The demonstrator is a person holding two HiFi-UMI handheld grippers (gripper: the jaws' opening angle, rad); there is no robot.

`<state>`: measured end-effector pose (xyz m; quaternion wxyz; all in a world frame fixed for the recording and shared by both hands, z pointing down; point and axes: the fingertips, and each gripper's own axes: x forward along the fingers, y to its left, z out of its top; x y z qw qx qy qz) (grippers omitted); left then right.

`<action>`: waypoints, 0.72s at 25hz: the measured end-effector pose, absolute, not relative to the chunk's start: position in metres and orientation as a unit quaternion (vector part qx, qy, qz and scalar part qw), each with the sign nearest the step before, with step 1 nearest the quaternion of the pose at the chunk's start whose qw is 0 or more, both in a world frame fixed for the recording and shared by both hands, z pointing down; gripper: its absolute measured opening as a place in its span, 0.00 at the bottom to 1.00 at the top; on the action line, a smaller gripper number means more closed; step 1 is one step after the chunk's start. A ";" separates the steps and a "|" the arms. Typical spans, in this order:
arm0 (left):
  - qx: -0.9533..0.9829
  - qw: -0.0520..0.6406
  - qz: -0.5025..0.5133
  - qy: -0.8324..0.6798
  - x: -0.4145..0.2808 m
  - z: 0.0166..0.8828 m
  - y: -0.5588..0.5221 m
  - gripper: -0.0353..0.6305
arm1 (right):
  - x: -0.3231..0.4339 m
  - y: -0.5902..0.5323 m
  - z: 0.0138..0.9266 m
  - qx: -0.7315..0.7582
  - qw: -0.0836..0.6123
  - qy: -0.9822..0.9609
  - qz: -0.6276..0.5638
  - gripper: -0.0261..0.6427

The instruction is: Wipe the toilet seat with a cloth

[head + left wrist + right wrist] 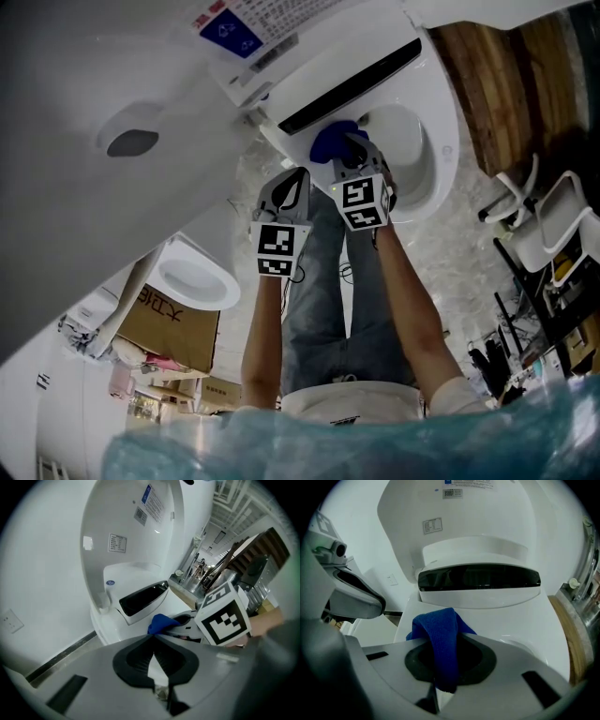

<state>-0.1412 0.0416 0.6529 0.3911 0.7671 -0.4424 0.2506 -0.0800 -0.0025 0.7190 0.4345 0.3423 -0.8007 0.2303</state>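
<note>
This looks like a sanitary-ware showroom or store room, not a home bathroom. A smart toilet (427,159), its raised lid (497,517) still carrying stickers, stands on open, pale marbled floor (459,253). In the head view, a second white bowl (192,279) sits left of it beside a cardboard box (169,330). Wood flooring (497,84) and white chairs (553,230) lie to its right.

Dim head view; gripper views brighter, fisheye-dark corners (near casings blurred), soft shadows.

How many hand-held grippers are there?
2. The right hand-held gripper pinches the cloth over the seat. The left hand-held gripper is beside it, shut and empty.
</note>
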 end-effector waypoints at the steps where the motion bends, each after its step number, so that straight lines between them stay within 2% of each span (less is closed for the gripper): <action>1: 0.769 0.387 0.250 -0.443 -0.142 0.651 0.039 0.07 | -0.080 -0.004 0.719 0.344 0.432 -0.801 0.230 0.08; 10: 0.782 0.355 0.251 -0.446 -0.133 0.635 0.035 0.07 | -0.071 -0.020 0.704 0.380 0.387 -0.815 0.203 0.08; 18: 0.794 0.335 0.262 -0.434 -0.113 0.619 0.055 0.07 | -0.043 0.014 0.657 0.403 0.337 -0.828 0.196 0.08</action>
